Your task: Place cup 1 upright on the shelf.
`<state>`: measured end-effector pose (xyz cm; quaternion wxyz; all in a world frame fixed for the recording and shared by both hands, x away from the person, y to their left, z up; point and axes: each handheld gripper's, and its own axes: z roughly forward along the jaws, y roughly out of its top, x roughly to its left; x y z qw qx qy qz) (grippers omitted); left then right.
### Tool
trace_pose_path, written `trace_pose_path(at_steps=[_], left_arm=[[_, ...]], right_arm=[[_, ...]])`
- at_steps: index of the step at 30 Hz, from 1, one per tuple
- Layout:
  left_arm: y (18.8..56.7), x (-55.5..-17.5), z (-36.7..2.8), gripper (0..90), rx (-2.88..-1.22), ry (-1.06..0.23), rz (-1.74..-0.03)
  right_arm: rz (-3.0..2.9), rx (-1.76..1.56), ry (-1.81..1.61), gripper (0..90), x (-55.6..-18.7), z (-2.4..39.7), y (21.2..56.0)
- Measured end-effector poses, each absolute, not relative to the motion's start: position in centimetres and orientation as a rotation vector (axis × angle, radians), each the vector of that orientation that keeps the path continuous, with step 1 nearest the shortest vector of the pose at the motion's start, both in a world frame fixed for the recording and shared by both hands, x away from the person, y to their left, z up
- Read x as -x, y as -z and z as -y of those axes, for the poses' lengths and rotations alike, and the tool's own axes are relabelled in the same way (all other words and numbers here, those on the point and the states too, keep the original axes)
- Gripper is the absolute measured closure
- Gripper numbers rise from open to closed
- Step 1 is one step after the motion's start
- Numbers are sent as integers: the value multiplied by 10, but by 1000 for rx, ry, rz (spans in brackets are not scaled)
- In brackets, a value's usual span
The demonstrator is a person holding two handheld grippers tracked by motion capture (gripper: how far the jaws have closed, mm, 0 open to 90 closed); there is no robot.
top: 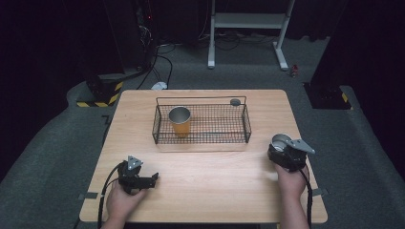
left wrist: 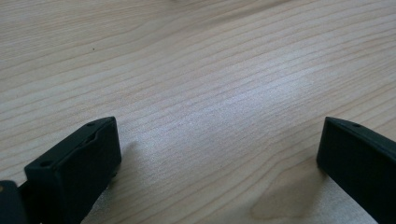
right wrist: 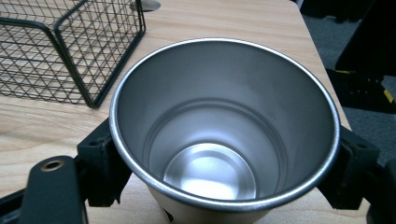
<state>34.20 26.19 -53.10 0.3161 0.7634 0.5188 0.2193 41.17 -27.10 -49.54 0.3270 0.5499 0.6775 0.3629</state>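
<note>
Your right gripper [top: 282, 145] has its jaws pressed against both sides of a steel cup [right wrist: 224, 126], which stands upright at the table's [top: 210, 186] four o'clock edge, just right of the wire basket [top: 246, 125]. One orange cup [top: 180, 121] already stands inside that basket, toward its nine o'clock end, so I judge the job about half done: one cup is stowed, and the one you grip is not yet lifted over the rim. The basket's middle and three o'clock end lie free for it. Your left gripper [top: 143, 180] rests low at seven o'clock, jaws spread wide over bare wood, holding nothing. A small grey disc [top: 235, 101] sits at twelve o'clock behind the basket.
</note>
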Motion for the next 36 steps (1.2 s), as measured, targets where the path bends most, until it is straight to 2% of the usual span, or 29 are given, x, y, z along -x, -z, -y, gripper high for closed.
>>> trace_pose_path(at_steps=[36], left_arm=[[531, -342, -262, 0, -2016, -576, -1364]], right_arm=[[-1895, -1257, -1114, 181, -371, 207, 480]])
